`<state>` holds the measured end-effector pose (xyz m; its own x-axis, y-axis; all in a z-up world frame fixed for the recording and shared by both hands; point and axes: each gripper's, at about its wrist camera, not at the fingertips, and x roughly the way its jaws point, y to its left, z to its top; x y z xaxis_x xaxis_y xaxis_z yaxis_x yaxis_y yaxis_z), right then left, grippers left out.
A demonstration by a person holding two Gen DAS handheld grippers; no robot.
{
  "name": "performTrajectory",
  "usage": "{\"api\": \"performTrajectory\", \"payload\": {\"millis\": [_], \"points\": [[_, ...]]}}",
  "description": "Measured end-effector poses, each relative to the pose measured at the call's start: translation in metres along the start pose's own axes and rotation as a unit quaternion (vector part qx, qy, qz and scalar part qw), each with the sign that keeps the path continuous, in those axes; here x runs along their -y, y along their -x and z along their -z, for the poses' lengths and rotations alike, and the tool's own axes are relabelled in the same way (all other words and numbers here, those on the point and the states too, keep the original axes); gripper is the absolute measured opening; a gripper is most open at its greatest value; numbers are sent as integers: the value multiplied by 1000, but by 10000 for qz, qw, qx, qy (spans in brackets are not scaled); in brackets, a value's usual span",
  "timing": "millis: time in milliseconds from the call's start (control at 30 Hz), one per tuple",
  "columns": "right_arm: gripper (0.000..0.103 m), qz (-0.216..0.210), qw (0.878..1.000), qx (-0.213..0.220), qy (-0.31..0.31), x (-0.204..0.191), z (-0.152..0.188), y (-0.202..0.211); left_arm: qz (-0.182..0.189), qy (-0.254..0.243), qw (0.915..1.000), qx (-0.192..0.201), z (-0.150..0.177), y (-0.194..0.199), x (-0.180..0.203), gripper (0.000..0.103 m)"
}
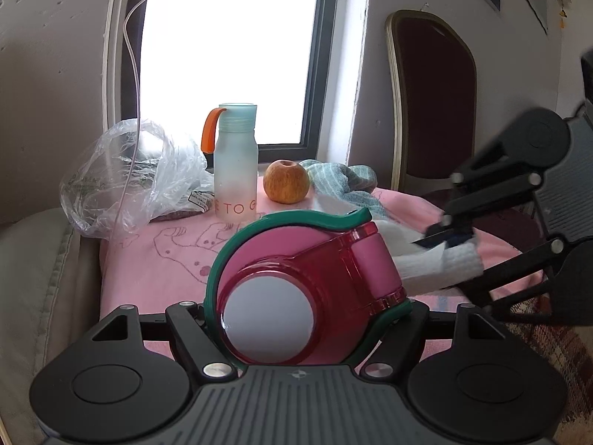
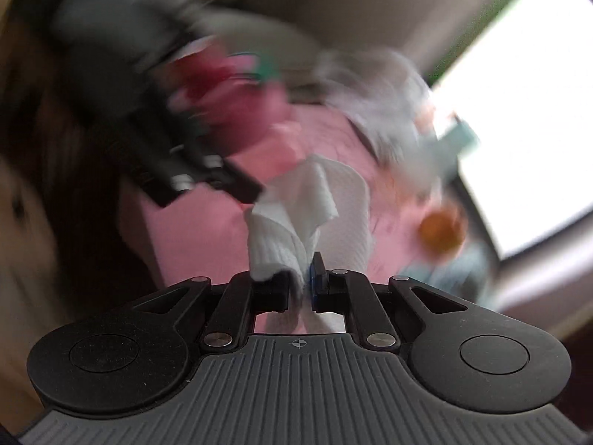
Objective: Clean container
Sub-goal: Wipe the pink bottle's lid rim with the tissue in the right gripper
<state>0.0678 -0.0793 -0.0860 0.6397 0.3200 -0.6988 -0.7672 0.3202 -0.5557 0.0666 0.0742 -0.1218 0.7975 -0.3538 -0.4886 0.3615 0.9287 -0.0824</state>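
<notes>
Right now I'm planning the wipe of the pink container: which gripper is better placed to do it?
The right gripper. It is shut on the white paper towel, beside the pink container with the red lid. The left gripper is occupied clamping that container.

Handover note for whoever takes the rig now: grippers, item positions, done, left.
Left gripper: shut on the pink container, held on its side, base toward the camera.
Right gripper: shut on a white paper towel, beside the container at its lid end.
Frosted bottle, apple, striped cloth stand behind on the pink table cover.
Done: both items gripped.
Left: wipe the container; how much is already wiped cannot be told.
</notes>
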Motion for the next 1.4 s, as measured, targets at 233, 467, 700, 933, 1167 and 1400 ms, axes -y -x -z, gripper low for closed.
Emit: {"api": "performTrajectory", "payload": {"millis": [233, 467, 700, 933, 1167, 1400], "points": [[11, -721, 9972, -162, 68, 20, -17, -39, -22, -57, 10000, -37, -1, -1, 1, 71], [11, -816, 9939, -723, -177, 30, -3, -78, -23, -85, 9999, -63, -1, -1, 1, 71], [11, -360, 9958, -678, -503, 51, 6, -57, -13, -89, 9999, -104, -6, -3, 2, 71], [11, 57, 9643, -23, -2646, 80, 42, -25, -93, -234, 9996, -158, -34, -24, 7, 71], [11, -298, 8515, 916, -5154, 83, 118, 6, -309, -520, 9981, -146, -58, -57, 22, 71], [12, -167, 8023, 1239, -5836, 67, 159, -14, -594, -503, 9968, -177, -68, -75, 33, 71]]}}
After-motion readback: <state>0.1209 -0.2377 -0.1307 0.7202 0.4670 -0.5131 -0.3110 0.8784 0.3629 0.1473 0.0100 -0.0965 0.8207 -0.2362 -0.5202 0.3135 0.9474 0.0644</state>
